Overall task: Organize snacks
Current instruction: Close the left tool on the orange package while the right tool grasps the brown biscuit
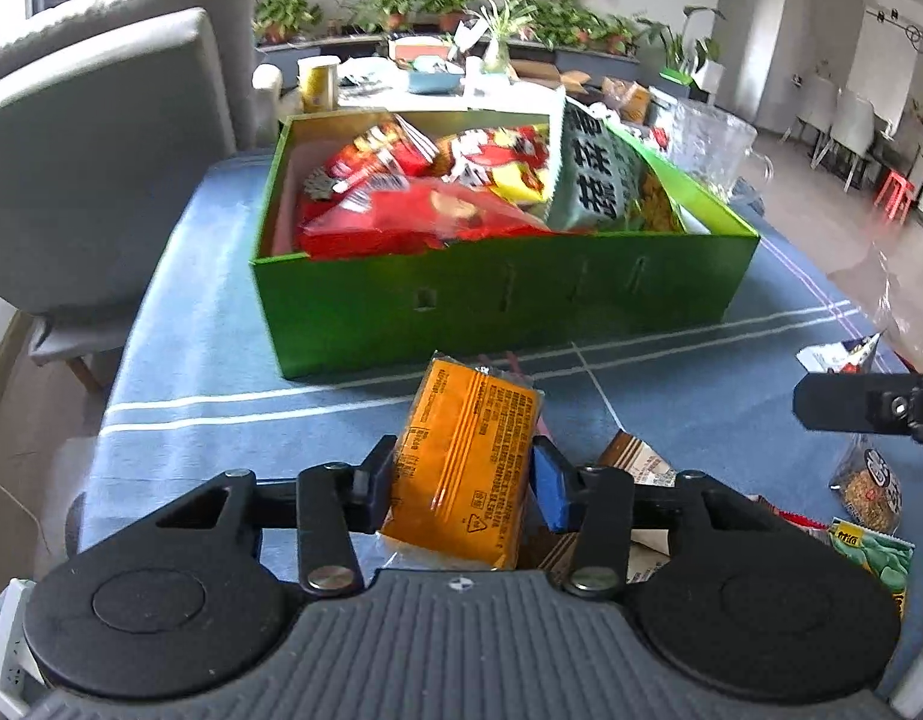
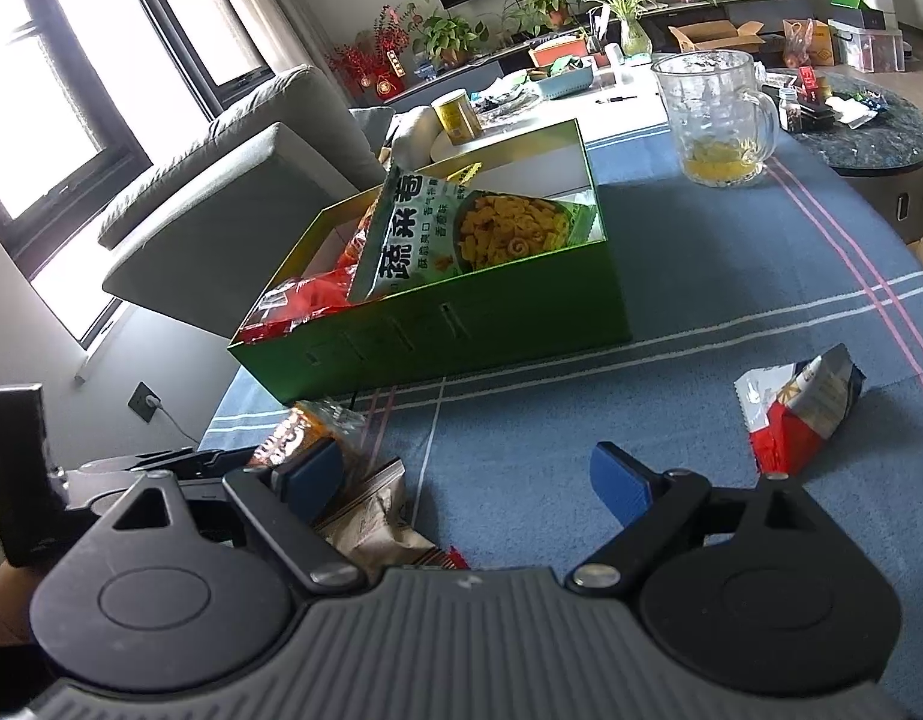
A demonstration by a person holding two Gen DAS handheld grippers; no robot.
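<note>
My left gripper (image 1: 464, 480) is shut on an orange snack packet (image 1: 470, 450), its blue pads pressing both sides, held just above the blue tablecloth in front of the green box (image 1: 497, 306). The box holds several red packets (image 1: 425, 216) and a large green-and-white bag (image 1: 593, 174) leaning at its right end. In the right wrist view the same orange packet (image 2: 305, 426) shows at the lower left, near the box (image 2: 461, 330). My right gripper (image 2: 467, 480) stands open over bare cloth with nothing between its fingers. One of its fingers (image 1: 863, 405) reaches in from the right of the left wrist view.
Loose snacks lie on the cloth: a red, white and grey packet (image 2: 797, 414), a beige-brown packet (image 2: 371, 522), a clear seed bag (image 1: 869, 486) and a green packet (image 1: 875, 552). A glass mug (image 2: 719, 120) stands behind the box. A grey chair (image 1: 101, 150) is at the table's left.
</note>
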